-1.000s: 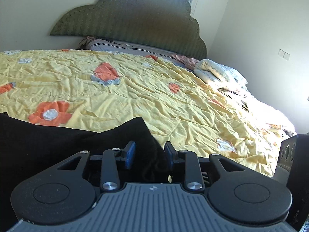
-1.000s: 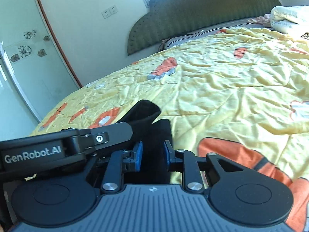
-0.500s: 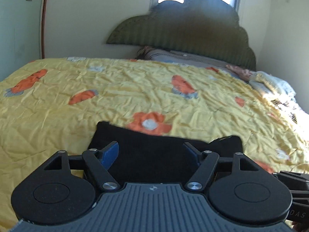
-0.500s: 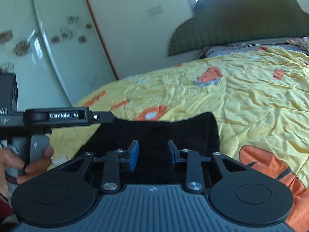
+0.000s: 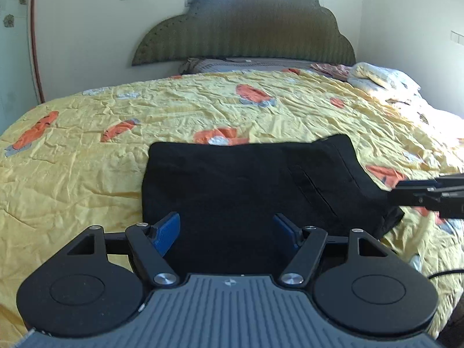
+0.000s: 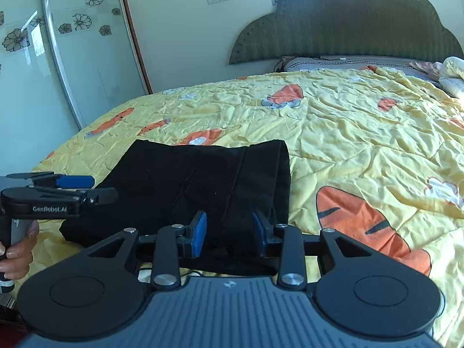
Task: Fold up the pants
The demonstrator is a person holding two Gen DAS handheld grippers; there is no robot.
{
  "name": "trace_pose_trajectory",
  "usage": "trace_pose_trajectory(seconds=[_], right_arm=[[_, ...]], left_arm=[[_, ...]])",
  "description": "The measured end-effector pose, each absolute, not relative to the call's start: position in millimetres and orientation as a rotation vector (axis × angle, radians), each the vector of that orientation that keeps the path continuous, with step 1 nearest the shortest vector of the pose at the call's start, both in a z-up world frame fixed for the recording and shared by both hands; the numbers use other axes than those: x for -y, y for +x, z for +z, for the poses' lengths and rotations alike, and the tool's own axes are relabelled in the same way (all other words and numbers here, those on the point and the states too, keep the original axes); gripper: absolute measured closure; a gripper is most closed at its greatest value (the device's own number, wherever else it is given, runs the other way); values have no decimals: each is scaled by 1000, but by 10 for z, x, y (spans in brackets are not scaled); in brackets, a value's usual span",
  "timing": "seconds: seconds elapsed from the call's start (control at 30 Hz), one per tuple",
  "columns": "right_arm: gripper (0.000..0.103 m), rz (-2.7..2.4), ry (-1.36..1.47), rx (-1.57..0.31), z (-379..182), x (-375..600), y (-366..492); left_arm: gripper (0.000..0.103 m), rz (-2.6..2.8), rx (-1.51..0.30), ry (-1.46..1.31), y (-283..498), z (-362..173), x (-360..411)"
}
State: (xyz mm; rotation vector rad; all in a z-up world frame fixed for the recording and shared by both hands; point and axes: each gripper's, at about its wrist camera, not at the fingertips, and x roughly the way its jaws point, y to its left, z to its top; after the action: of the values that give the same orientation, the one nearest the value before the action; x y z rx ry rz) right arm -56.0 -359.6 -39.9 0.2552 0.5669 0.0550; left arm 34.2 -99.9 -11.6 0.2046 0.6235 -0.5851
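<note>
The black pants [image 5: 249, 185] lie folded into a flat rectangle on the yellow quilt [image 5: 87, 156] near the bed's front edge. They also show in the right wrist view [image 6: 197, 182]. My left gripper [image 5: 226, 230] is open and empty, just short of the pants' near left part. My right gripper [image 6: 229, 233] is open and empty over the pants' near right edge. The left gripper also shows from the side in the right wrist view [image 6: 72, 187], and the right gripper's tip in the left wrist view [image 5: 429, 192].
The quilt with orange carrot prints covers the whole bed. A green headboard [image 5: 246, 29] and pillows [image 5: 380, 78] are at the far end. A glass wardrobe door [image 6: 58, 58] stands on the left. A wall [image 5: 411, 29] bounds the right side.
Both grippers let go of the pants and opened. They drew back toward the bed's front edge, and the pants now lie flat and folded.
</note>
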Motion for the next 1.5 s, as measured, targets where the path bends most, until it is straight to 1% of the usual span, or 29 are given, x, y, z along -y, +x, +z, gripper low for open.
trace_pose_trajectory(seconds=[0.13, 0.33, 0.4, 0.43, 0.53, 0.57, 0.7, 0.8, 0.83, 0.87, 0.9, 0.93, 1.0, 1.17, 1.2, 1.33, 1.4, 1.47, 1.5], right_arm=[[69, 43, 362, -575, -496, 3722, -561], [66, 57, 425, -569, -545, 3794, -569], [66, 62, 403, -565, -541, 3738, -561], [68, 57, 378, -572, -548, 3713, -543], [91, 25, 346, -592, -609, 3732, -518], [92, 23, 347, -588, -598, 3748, -547], [93, 36, 298, -624, -606, 3743, -567], [90, 3, 355, -557, -506, 3829, -605], [82, -16, 365, -530, -466, 3872, -600], [64, -20, 379, -522, -449, 3936, -556], [53, -1, 404, -534, -465, 4005, -479], [35, 23, 438, -542, -506, 4077, -400], [34, 63, 519, -567, -613, 4201, -256], [35, 253, 645, -652, -825, 4297, -10], [35, 270, 651, -660, -844, 4314, 27], [35, 398, 825, -654, -993, 4584, 187], [36, 438, 858, -640, -1026, 4634, 275], [37, 446, 841, -648, -1012, 4583, 374], [42, 434, 818, -654, -1000, 4537, 412]], left_arm=[[29, -584, -612, 244, 264, -243, 1036], [29, -604, -633, 199, 304, -206, 1036], [29, -595, -631, 201, 296, -231, 1051], [29, -594, -626, 204, 283, -233, 1063], [29, -597, -622, 204, 264, -218, 1086], [29, -609, -621, 200, 255, -206, 1087], [28, -631, -619, 245, 229, -278, 1148], [28, -640, -573, 234, 227, -159, 1066], [25, -633, -554, 216, 257, -107, 1009], [22, -620, -544, 200, 312, -62, 948], [18, -597, -541, 183, 395, -24, 877], [17, -566, -548, 159, 500, 3, 795], [17, -523, -613, 88, 748, 5, 611], [19, -617, -968, -200, 1430, -248, 190], [17, -646, -971, -240, 1474, -262, 142], [17, -759, -1008, -311, 1584, -291, 188], [17, -803, -1006, -337, 1587, -335, 273], [23, -794, -963, -335, 1553, -361, 357], [39, -781, -953, -321, 1536, -356, 392]])
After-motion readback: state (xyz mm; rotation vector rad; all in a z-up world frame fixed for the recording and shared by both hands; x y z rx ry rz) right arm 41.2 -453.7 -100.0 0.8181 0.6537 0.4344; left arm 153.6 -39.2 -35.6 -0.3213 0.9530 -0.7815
